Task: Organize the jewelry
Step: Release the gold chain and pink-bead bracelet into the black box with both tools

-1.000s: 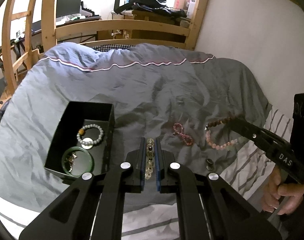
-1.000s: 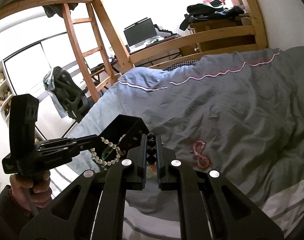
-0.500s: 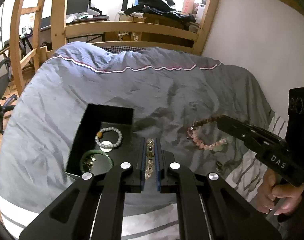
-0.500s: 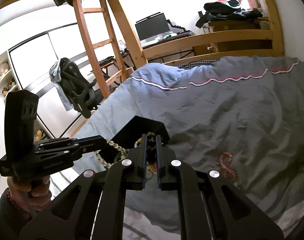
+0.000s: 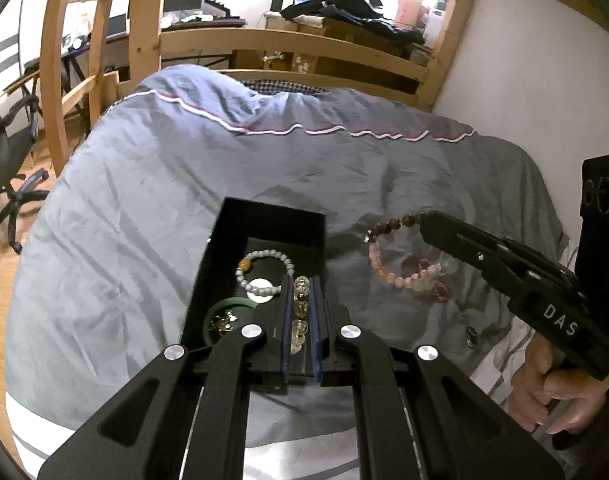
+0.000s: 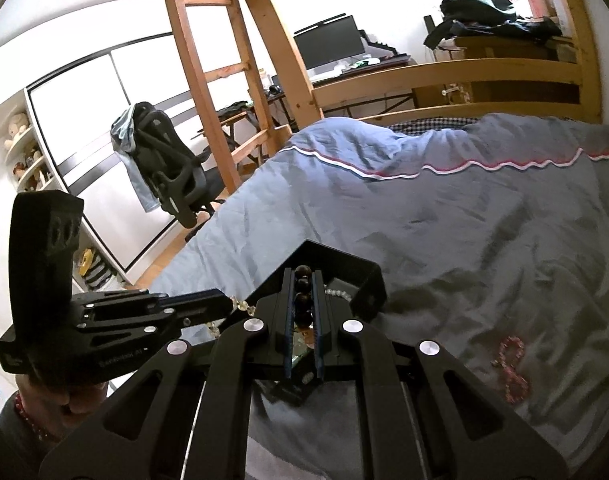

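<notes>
Left gripper: jaws clenched on a clear-bead bracelet, held over the near right part of the black box; in the right wrist view the same gripper reached in from the left with pale beads hanging at its tip.
Right gripper: jaws clenched on a brown-and-pink bracelet; its dark brown beads sat between the pads, and the pink loop hung below the tip, just right of the box's right wall.
Black box: open, lying on the grey duvet toward the near edge of the bed.
Box contents: a grey-white bead bracelet with one amber bead, lying around a white disc; a green bangle in the near left corner with something small and gold inside it.
Loose on the duvet: a dark red bracelet to the right of the box, partly behind the hanging pink loop in the left wrist view; a small dark piece nearer the bed's near edge, too small to identify.
Right hand: gripped the handle at the bed's near right edge.
</notes>
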Motion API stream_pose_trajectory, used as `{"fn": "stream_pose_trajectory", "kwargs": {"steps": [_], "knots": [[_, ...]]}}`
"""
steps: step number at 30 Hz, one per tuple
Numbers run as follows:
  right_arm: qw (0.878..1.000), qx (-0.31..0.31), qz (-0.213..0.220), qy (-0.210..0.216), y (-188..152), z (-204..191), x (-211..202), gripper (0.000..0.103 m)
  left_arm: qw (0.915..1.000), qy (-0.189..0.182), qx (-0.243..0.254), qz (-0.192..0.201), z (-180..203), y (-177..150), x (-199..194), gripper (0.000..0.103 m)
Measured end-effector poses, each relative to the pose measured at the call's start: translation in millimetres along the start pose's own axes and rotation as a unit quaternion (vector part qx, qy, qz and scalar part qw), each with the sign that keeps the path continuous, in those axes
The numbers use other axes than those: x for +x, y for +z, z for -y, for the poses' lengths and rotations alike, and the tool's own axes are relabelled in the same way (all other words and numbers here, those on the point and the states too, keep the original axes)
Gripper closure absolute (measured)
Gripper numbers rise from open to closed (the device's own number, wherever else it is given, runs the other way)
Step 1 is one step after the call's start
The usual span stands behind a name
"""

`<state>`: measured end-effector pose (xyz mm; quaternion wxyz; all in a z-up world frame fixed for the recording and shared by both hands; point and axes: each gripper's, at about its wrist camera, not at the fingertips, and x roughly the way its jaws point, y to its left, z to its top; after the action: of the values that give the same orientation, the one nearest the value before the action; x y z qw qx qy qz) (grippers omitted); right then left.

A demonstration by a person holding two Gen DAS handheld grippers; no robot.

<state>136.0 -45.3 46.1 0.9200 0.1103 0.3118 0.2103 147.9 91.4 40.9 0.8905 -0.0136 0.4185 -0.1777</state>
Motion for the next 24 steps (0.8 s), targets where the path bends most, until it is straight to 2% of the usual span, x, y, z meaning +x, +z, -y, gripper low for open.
{"fn": "stream_pose_trajectory", "kwargs": {"steps": [6,14,24], "knots": [[1.000,-0.019,-0.016,0.001,1.3,-12.4,28.2,0.094,0.9998,0.010,-0.016,-0.011,-21.6,-1.8,14.5,0.096],[0.997,-0.048,-0.052,-0.003,-14.7,-25.7,68.1,0.094,0.9978,0.018,-0.050,-0.040,-51.8,-6.3,50.3,0.096],[0.997,-0.043,-0.071,-0.004,-20.8,-22.9,78.3,0.094,0.9961,0.027,-0.074,-0.038,-63.0,-7.3,53.7,0.096]]}}
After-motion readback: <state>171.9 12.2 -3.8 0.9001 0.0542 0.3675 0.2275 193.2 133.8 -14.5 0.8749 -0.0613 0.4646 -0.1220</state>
